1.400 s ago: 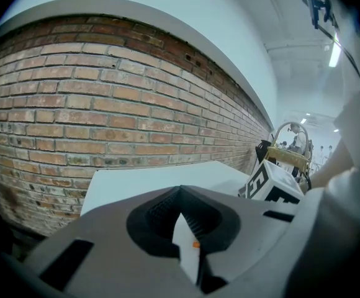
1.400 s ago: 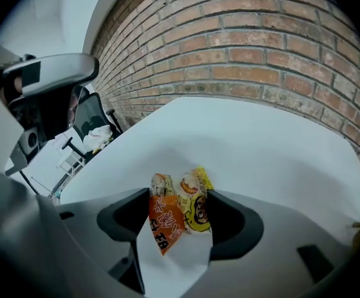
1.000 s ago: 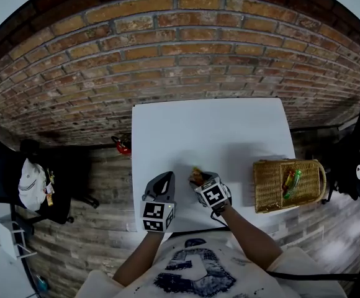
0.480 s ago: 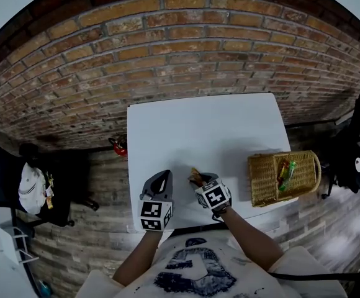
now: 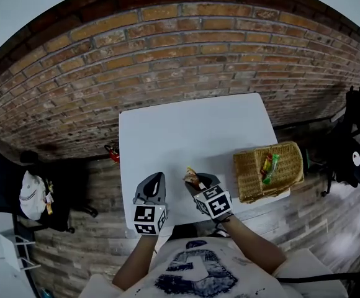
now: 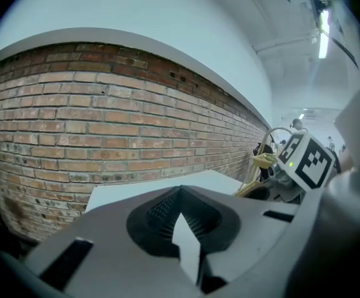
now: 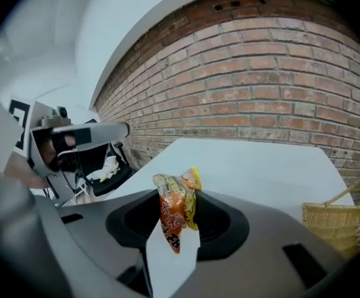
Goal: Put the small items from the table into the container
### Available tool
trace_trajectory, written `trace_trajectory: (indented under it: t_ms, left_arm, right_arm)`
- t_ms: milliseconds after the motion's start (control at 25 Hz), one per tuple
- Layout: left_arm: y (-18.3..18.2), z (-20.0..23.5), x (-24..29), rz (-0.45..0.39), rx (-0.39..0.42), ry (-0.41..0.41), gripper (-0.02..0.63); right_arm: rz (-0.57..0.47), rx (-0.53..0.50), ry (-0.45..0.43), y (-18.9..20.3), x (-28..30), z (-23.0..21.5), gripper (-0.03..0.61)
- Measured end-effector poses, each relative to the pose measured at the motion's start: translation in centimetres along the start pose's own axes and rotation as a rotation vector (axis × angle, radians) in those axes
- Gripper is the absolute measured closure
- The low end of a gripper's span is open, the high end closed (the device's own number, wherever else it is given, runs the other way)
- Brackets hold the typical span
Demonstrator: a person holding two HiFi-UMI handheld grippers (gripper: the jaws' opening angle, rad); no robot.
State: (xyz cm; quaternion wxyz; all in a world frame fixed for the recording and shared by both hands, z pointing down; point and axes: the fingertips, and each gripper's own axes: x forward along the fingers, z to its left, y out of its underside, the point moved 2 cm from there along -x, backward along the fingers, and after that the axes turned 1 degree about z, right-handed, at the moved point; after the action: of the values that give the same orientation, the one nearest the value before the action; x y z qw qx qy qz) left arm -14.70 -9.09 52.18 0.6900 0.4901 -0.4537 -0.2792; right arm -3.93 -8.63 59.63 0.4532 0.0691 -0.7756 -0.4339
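Having closed on the packet (image 7: 174, 216), the right gripper (image 5: 197, 180) now holds it lifted above the front edge of the table (image 5: 186, 126), so carrying comes next; the basket (image 5: 249, 174) stands at the right edge. The left gripper (image 5: 153, 182) is closed, empty.

One white table (image 5: 186, 129), one wicker basket (image 5: 251, 172), one orange snack packet (image 7: 174, 216).
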Motion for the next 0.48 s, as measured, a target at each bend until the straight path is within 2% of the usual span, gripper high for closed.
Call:
trace_trajectory:
  t_ms: [160,480]
  left_arm:
    - [-0.8,-3.2,-0.8,-0.023,0.017,-0.013,0.568]
    - [0.0,-11.3,-3.7,-0.035,0.043,-0.024,0.568]
  right_arm:
    - [-0.059,-0.011,-0.016,-0.5,-4.3,0.3,0.405]
    - [-0.152,-0.013,-0.037,1.7,-12.9,-0.1,0.405]
